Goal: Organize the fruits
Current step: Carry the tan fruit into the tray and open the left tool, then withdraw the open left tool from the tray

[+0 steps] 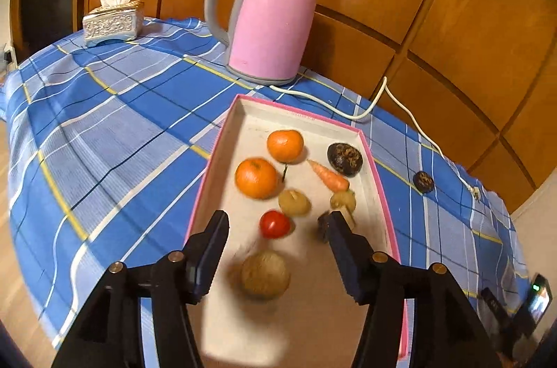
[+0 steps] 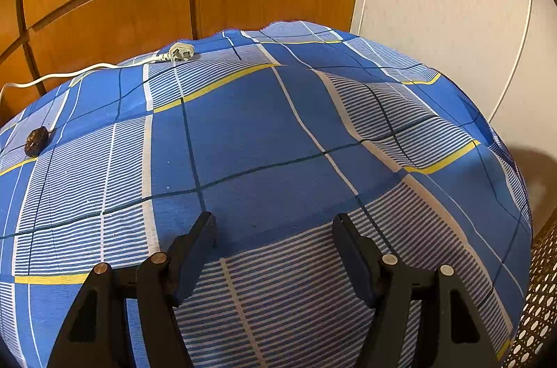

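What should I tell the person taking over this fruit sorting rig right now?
Left gripper: open, holding nothing, above the near end of the pink-rimmed tray.
Right gripper: open, holding nothing, above bare blue checked cloth.
In the tray: two oranges, a carrot, a tomato, a brown round fruit, a dark fruit and small yellowish pieces.
Left: one small dark fruit on the cloth beside the tray, near the white kettle cord. It likely goes in next.

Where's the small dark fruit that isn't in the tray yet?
The small dark fruit lies on the blue checked cloth, just right of the pink-rimmed tray in the left wrist view, near the white cord.
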`<state>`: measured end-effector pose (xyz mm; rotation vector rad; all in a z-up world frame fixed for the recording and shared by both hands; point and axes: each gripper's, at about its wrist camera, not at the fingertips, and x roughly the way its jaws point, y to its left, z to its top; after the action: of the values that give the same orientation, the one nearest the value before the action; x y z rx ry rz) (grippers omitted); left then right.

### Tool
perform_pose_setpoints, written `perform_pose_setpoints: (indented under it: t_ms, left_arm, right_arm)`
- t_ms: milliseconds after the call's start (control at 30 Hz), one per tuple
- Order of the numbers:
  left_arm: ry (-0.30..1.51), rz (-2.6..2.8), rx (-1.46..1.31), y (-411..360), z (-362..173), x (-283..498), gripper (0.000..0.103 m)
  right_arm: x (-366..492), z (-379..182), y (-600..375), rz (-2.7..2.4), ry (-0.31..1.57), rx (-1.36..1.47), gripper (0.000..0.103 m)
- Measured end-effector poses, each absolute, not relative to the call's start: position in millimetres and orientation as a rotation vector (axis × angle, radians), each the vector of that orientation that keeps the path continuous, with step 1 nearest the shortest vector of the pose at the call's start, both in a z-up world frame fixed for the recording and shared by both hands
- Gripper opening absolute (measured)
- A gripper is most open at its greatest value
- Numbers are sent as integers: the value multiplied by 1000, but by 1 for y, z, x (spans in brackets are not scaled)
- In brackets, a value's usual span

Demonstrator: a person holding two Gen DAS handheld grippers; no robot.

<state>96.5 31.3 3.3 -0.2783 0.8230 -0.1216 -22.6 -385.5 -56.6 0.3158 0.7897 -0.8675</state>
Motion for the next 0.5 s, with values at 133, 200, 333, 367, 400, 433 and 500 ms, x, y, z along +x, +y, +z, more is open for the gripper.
perform_pose_setpoints:
  t_ms: [133,200,333,367,400,433,500]
  left_arm:
    - [814,-110,-276,39,3,80,60]
    - [813,-104,-276,44,1,72,61]
    - [816,-92,-280,52,-2,65,61]
    - [819,-90,-284,54,-4,64,61]
    - [823,-86,-287,56,-5,63,61]
    - [824,-83,-286,57,-6,62,62]
    - [827,-77,-291,61,-9,59,62]
  right_arm:
    - [-23,-57,-385,-868,790,316,70]
    - [-23,-57,-385,-868,790,315,70]
    - [-23,-57,-385,-868,791,316,70]
    - [-23,-57,-385,-868,791,316,70]
    - [-22,-57,-385,-869,791,316,70]
    - [-23,-57,-385,-868,792,316,70]
    - [-22,-57,-385,-867,794,316,70]
